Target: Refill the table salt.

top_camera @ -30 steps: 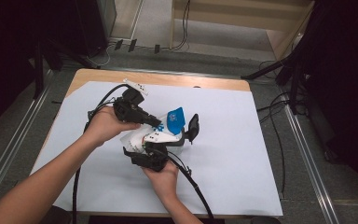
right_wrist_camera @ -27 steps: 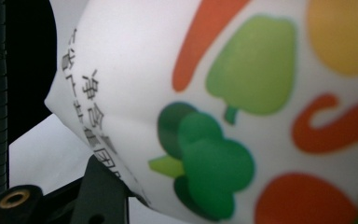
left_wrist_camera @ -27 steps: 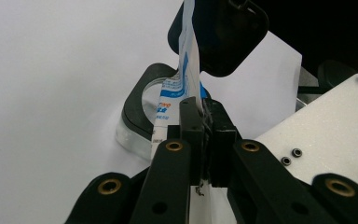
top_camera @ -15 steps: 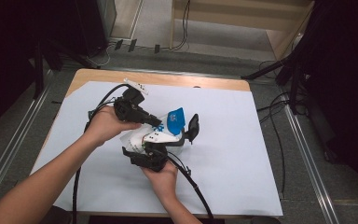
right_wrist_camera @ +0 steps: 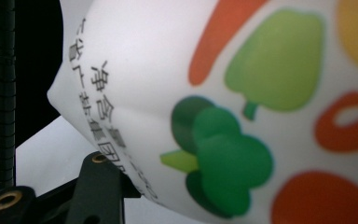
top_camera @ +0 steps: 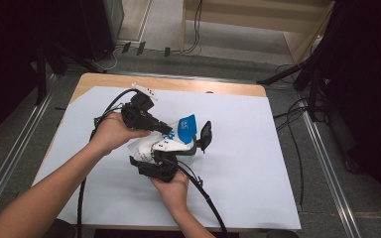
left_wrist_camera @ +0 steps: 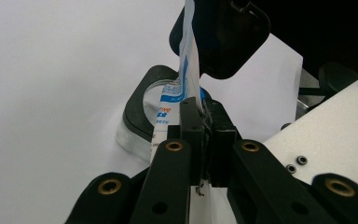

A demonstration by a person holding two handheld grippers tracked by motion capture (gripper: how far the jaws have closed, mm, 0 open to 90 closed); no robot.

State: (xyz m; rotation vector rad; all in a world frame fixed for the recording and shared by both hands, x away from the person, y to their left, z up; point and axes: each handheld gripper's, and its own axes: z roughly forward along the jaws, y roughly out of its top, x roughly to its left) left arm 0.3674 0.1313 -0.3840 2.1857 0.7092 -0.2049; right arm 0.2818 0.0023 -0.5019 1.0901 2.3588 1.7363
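White and blue, the pouch (top_camera: pixel 178 136) sits at the centre of the high view, over the pale sheet (top_camera: pixel 258 163) on the table. From the left, the left gripper (left_wrist_camera: pixel 204 126) has its jaws pinched together on the pouch's thin blue-printed edge. From the lower middle, the right gripper (top_camera: pixel 191 144) straddles the pouch with jaws partly apart; its pads seem to press the bulging printed side, though the close, blurred right gripper view leaves that uncertain.

White pouch (right_wrist_camera: pixel 242 107) cut off at the top, right and bottom edges of the right gripper view, its printed vegetables blurred, lower pouch body hidden behind both hands at centre of the high view, small lettering unreadable.
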